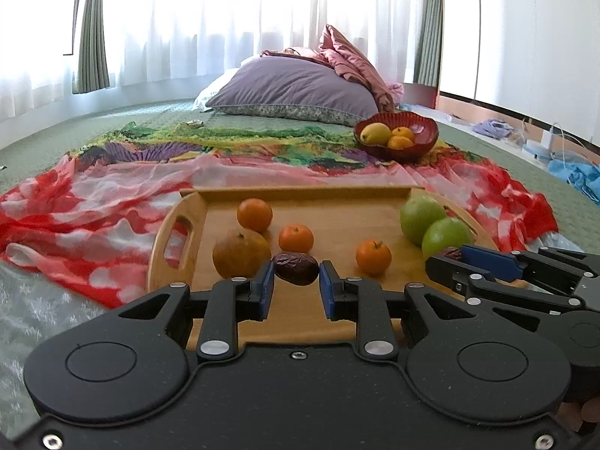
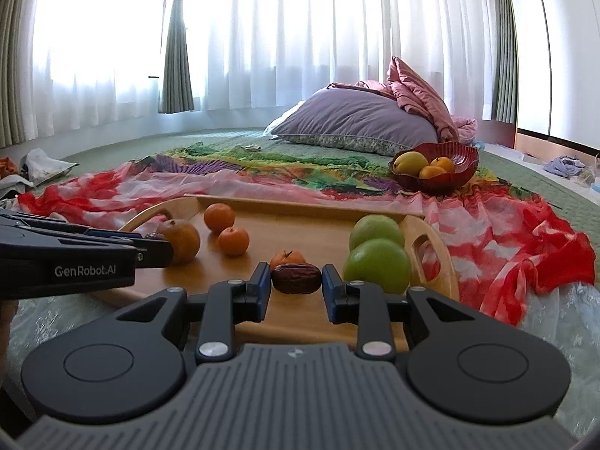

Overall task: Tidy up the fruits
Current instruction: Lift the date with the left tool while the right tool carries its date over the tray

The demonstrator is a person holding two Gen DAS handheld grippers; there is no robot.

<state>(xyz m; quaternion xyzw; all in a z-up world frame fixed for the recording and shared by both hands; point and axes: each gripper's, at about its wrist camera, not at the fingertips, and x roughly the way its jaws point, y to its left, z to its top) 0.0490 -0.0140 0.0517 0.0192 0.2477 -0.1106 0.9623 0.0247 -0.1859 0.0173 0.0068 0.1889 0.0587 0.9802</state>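
Here, on a wooden tray (image 1: pixel 337 225) laid over a red-and-white cloth (image 1: pixel 93 217), two grippers each close on a dark date. The left gripper (image 1: pixel 296 281) pinches one date (image 1: pixel 295 268) beside a brownish fruit (image 1: pixel 240 255); the right gripper (image 2: pixel 296 287) pinches another date (image 2: pixel 296 278) near two green apples (image 2: pixel 377 258). Small oranges (image 1: pixel 296 238) dot the tray, and a red bowl (image 1: pixel 423 131) of fruit sits beyond.
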